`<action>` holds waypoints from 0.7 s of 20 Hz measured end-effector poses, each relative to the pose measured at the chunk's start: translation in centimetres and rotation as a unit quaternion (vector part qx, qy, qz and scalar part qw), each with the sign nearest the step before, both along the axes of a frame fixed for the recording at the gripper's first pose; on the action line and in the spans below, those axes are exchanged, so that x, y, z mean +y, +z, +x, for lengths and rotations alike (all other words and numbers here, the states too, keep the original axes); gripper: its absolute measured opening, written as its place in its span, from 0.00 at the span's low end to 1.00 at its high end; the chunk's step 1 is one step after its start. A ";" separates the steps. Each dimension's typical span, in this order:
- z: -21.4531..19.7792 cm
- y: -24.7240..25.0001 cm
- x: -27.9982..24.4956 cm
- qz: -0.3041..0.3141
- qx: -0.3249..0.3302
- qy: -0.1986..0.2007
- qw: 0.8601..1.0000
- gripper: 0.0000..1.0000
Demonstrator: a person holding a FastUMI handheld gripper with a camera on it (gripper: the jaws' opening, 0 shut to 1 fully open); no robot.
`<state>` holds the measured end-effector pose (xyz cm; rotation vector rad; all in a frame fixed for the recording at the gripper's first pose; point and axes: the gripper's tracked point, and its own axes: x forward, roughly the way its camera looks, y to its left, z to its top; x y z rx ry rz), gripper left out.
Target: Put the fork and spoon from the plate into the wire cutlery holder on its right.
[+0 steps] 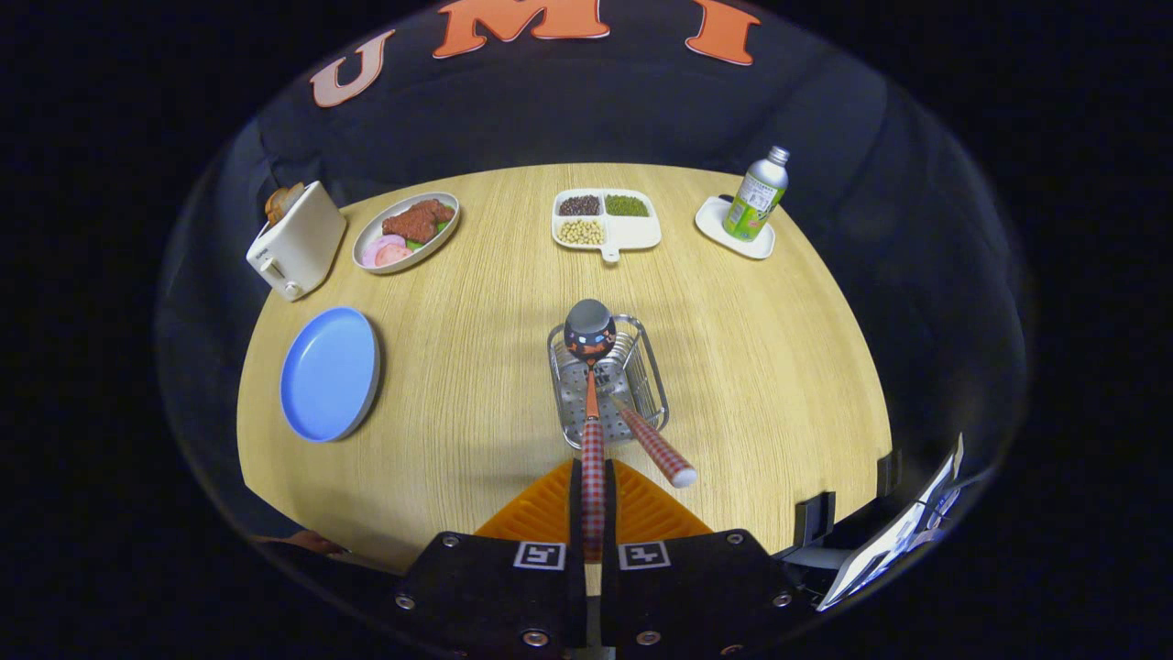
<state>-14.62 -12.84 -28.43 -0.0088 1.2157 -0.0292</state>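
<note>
The tool (pixel 593 513) is closed on the spoon's (pixel 591 403) checked handle, bowl hanging over the wire cutlery holder (pixel 609 380) at twelve o'clock; the fork (pixel 652 445) already leans inside; the blue plate (pixel 328 371) lies at ten o'clock on the worktop (pixel 779 367).

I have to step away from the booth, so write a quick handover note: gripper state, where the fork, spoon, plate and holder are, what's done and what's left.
Gripper: fingers shut on the spoon handle, spoon held out ahead with its bowl above the wire cutlery holder.
Fork: already in the holder, its handle leaning out toward the fingers.
Blue plate: left of the holder, no cutlery on it.
Done: fork placed, spoon lifted off the plate.
Left: lower the spoon into the holder, open the fingers, back away.
</note>
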 end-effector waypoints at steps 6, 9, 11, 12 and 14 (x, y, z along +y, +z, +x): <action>-1.9 1.1 -0.9 0.007 0.071 0.063 0.995 0.07; -2.4 1.0 -0.9 0.017 0.111 0.071 0.991 0.07; -2.5 0.9 -1.0 0.016 0.139 0.080 0.987 0.07; -2.4 0.7 -0.8 0.021 0.151 0.083 0.985 0.07; -2.1 0.5 -1.1 0.018 0.176 0.077 0.981 0.07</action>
